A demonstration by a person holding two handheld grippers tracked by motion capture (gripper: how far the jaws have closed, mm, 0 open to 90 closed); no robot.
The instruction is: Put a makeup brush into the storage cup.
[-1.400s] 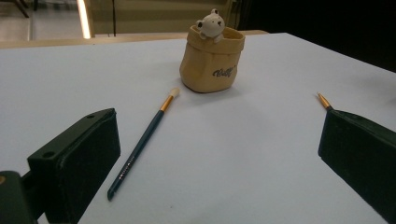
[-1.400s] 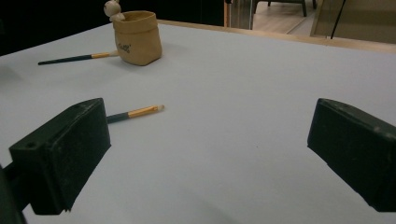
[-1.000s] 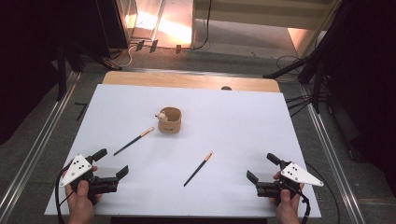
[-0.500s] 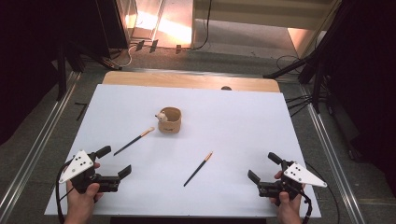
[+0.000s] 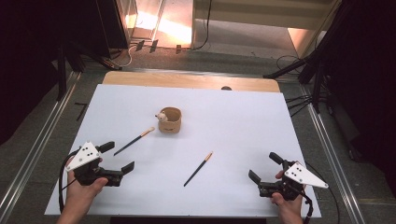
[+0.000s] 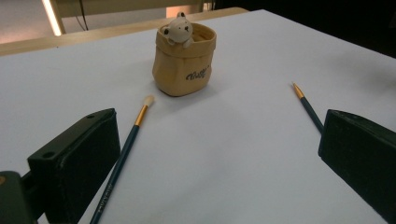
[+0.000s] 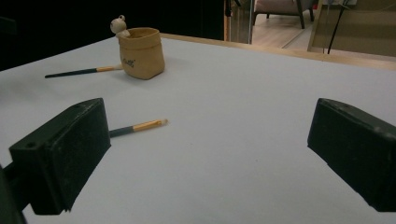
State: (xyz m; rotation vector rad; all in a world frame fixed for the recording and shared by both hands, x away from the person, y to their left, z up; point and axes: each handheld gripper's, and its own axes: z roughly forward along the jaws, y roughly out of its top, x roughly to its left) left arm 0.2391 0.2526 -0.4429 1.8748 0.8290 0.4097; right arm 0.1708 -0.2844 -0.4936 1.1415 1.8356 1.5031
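- The tabletop is a flat, smooth white sheet with a strip of pale wood along its far edge. It is slick, so a thin thing pushed sideways would likely slide rather than lift.
- The left tool is held near the front left corner, well short of the pot, jaws spread wide and gripping nothing. Its jaws are blocky, matt black pads.
- The right tool sits near the front right corner, far from the pot, also spread wide and empty. If either tool comes in too steeply, the square pads could press a brush flat and roll it away.
- The pot stands upright at mid-table. It is a small tan pot shaped like a soft sack, with a pale bear figure on its rim. It looks light; a knock from a brush end might tip or shift it.
- The left brush lies flat just in front of the pot and to its left, pale bristles pointing at the pot. Thin dark handle, gold ferrule.
- The right brush lies flat, in front of the pot and to its right. It is slim and round, so a loose grip could let it swivel.
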